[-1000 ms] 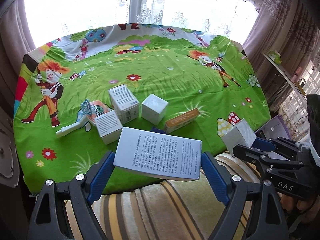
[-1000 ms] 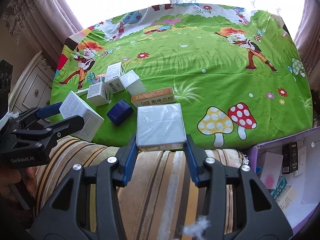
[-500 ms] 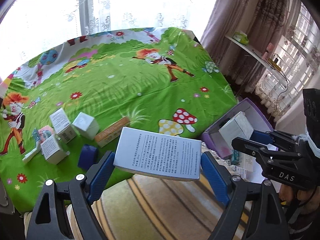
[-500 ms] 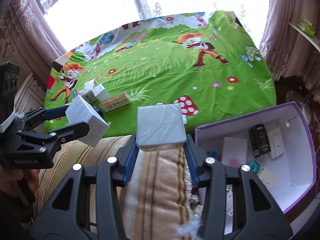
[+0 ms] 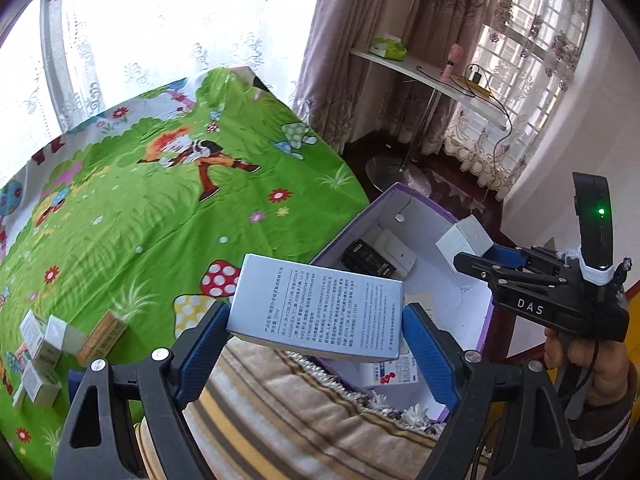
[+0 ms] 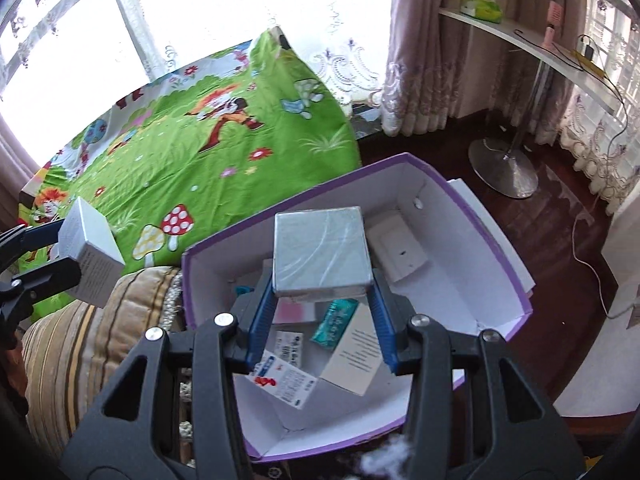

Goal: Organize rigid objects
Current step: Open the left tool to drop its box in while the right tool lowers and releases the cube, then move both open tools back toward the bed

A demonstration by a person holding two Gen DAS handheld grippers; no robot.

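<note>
1. Left gripper: clenched on a white carton printed with small text. The carton is gripped at its two ends by the blue pads and is held above the near edge of the striped cushion, beside the purple bin.

2. Right gripper: clenched on a grey box, wrapped in clear film. The box is held by its two sides over the open bin, clear of the contents below.

3. Bin: purple outside, white inside, open at the top. It is set just beside the bed's edge and the cushion. Several items lie loose in it: a white flat piece, a teal packet, a card with text and a carton with red print. A black item is seen in the left view.

4. Bed sheet: green, with cartoon figures and mushrooms. A group of small boxes is left on it, well apart from the bin, an orange one among them.

5. Hand: seen at the right gripper's handle in the left view.
</note>
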